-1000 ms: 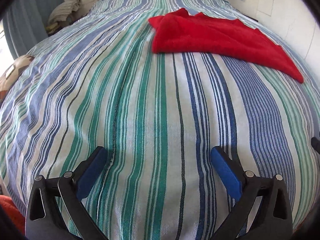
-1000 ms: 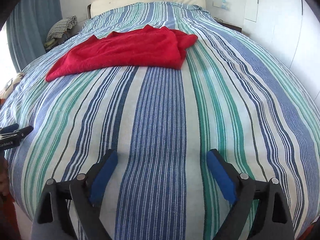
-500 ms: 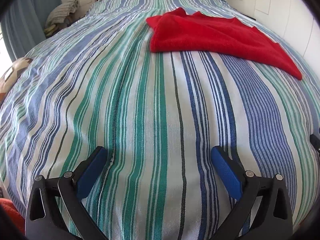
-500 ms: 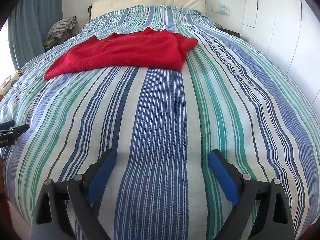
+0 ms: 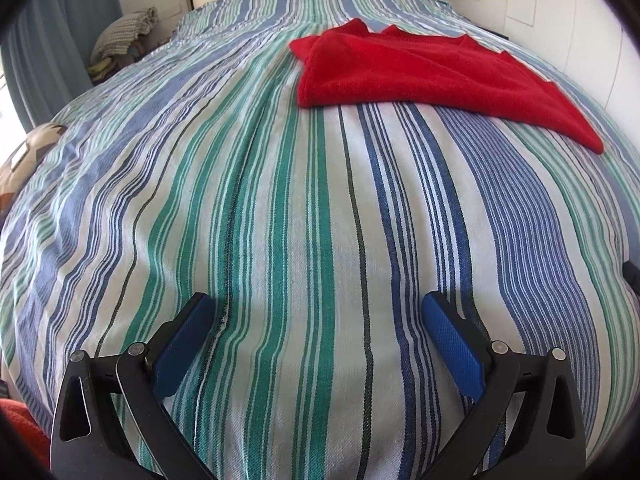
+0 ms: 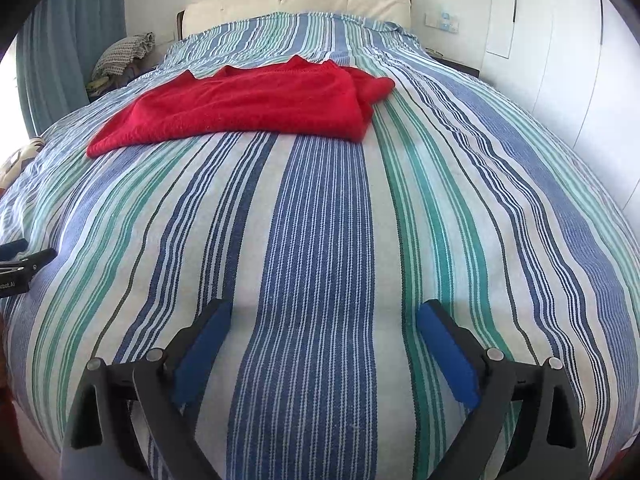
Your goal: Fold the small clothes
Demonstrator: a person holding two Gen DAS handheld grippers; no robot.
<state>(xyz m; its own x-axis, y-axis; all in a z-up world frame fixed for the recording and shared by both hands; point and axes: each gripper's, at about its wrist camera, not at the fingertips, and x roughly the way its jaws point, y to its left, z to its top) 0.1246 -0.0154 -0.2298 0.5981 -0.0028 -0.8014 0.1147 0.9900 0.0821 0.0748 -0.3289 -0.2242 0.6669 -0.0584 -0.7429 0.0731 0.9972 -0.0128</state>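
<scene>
A red knitted garment (image 5: 424, 76) lies folded flat on the striped bedspread (image 5: 304, 216), far ahead and to the right in the left wrist view. The right wrist view has the same red garment (image 6: 256, 108) ahead and to the left. My left gripper (image 5: 318, 308) hovers open over the near part of the bed with nothing between its blue pads (image 5: 184, 344). The right gripper (image 6: 322, 312) is open too, empty, well short of the garment. The left gripper's tip (image 6: 20, 264) shows at the left edge of the right wrist view.
A cream headboard (image 6: 296, 0) stands at the far end. A checked bundle (image 6: 124, 52) sits on a bedside spot beside blue curtains (image 6: 52, 60) on the left. White cupboard doors (image 6: 560, 60) line the right side. A patterned cushion (image 5: 28, 160) lies at the bed's left edge.
Both grippers have drawn back and tilted up a little, so more of the headboard and wall shows. Both stay open; the garment has not moved.
</scene>
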